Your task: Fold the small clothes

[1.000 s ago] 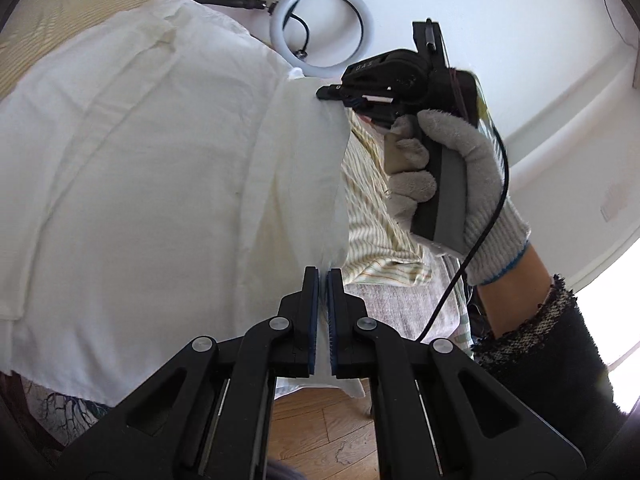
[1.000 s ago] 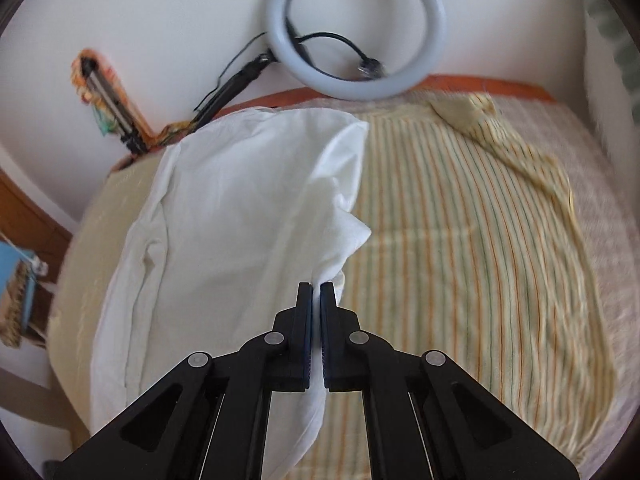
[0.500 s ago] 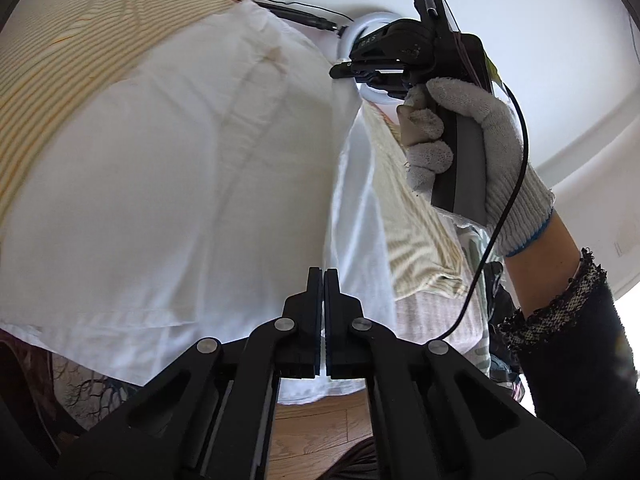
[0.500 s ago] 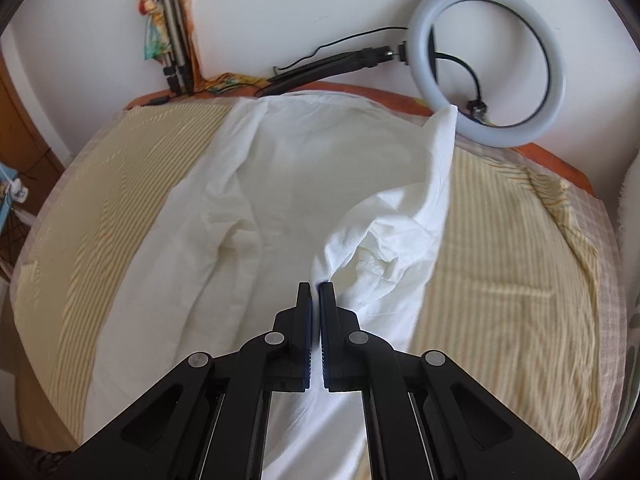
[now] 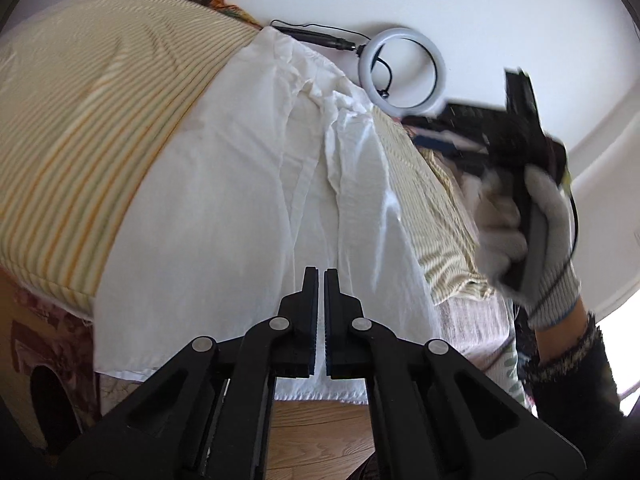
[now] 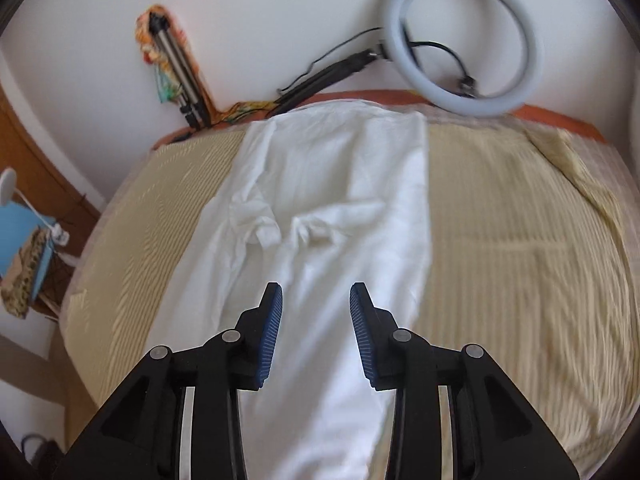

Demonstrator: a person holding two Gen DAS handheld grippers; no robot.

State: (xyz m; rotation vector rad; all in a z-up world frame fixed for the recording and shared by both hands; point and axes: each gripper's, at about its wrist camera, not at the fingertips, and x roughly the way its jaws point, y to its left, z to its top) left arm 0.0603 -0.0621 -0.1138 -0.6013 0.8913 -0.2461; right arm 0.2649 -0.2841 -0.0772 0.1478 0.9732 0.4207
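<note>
The white garment [image 6: 328, 216] lies lengthwise on the bed [image 6: 520, 264], over its striped yellow cover, folded into a long band with a bunched crease near its middle and its near end hanging over the bed's edge. Above the garment's near part the right gripper [image 6: 316, 300] has its fingers [image 6: 272, 320] opening, with nothing pressed between the blue pads; the cloth lies beneath them, apart. The left gripper [image 5: 321, 280] has its fingers closed at the garment's overhanging end, and it seems a thin edge of cloth runs between them, though the view is too tight to be sure. Beyond the garment's far end a ring light [image 6: 464, 40] leans on the white wall, its cable trailing beside it. Left of the garment's far end a folded tripod [image 6: 176, 64] stands against the wall. In the left wrist view, the gloved right hand [image 5: 532, 232] is blurred, right of the garment.
</note>
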